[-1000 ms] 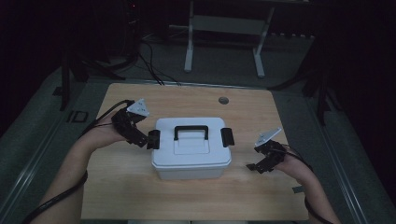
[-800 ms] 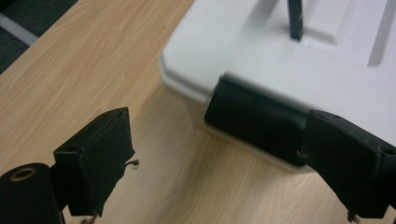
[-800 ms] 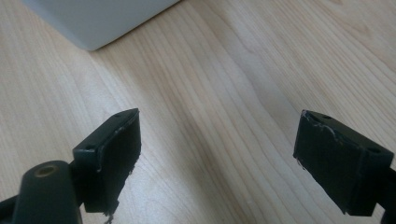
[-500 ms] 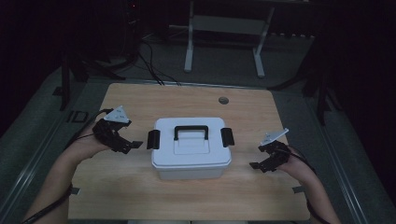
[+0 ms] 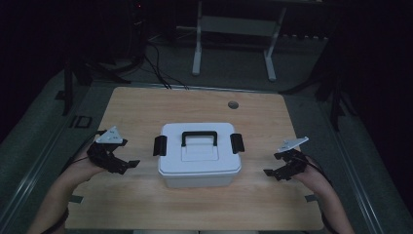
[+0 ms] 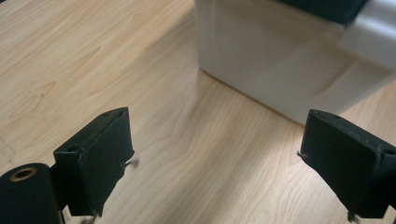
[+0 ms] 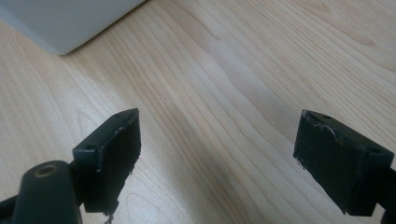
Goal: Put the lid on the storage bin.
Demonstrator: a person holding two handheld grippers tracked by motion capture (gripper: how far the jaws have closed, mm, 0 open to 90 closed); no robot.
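I see the white lidded box (image 5: 198, 155) mid-table (image 5: 146, 107), latches at both ends. My left gripper (image 5: 127, 165) and right gripper (image 5: 271, 173) flank it, apart from it, both spread wide and empty.

Our two grippers, held low and apart

Our left gripper (image 5: 127, 165) and right gripper (image 5: 271, 172) both have jaws spread wide, gripping nothing, forearms reaching in from below.
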